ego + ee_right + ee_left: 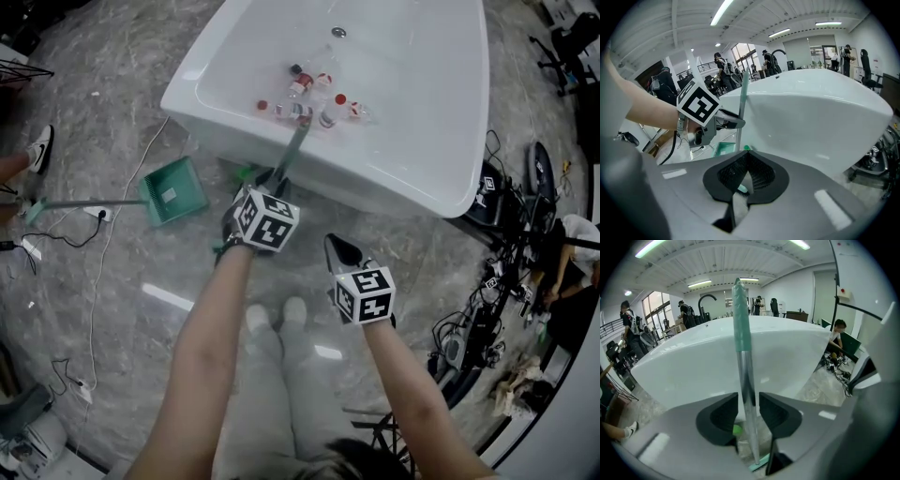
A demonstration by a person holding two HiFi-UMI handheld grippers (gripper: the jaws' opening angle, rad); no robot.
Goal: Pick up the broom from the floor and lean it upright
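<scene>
Lab-like workshop hall: ceiling strip lights (pixel 649 248), floor cables (pixel 473 342), freestanding bathtub (pixel 394 187).

You stand on a grey marble floor (pixel 122 309) facing a white bathtub (pixel 422 112); strip lights (pixel 699 284) line the ceiling.

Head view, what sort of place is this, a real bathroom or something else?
Probably an open lab or workshop rather than a bathroom: the white bathtub stands alone on a stone-look floor, cables and gear lie tangled beside it, and an office chair stands nearby.

Shiny metal broom handle (pixel 747 394), glossy white tub (pixel 431 112)
</scene>
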